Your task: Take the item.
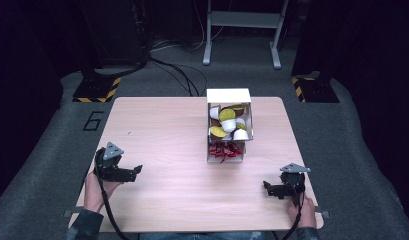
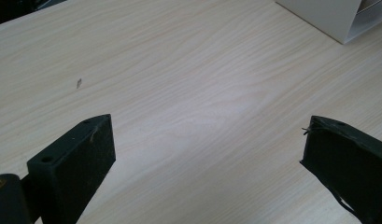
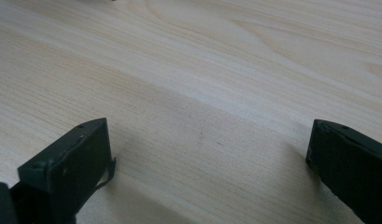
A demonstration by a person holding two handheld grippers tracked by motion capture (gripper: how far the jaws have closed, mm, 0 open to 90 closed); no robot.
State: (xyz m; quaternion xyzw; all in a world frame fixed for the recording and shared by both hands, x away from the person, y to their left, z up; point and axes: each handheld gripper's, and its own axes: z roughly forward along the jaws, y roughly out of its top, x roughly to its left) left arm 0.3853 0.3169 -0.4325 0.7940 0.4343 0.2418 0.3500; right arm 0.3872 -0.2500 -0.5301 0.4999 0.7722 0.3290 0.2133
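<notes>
Lab/test bay: dark curtains, hazard-taped stand bases (image 1: 96,90), floor cables (image 1: 177,72), "6" (image 1: 93,120) marked on grey carpet.

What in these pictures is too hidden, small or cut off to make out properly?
- High view: the red items in the white box are too small to identify.
- High view: the round cups overlap, so their count is unclear.
- Left gripper view: the box is cut off by the top edge.

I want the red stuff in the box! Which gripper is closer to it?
Right, slightly. The right gripper sits nearer the person, just right of the box; the left gripper is farther off to its left.
</notes>
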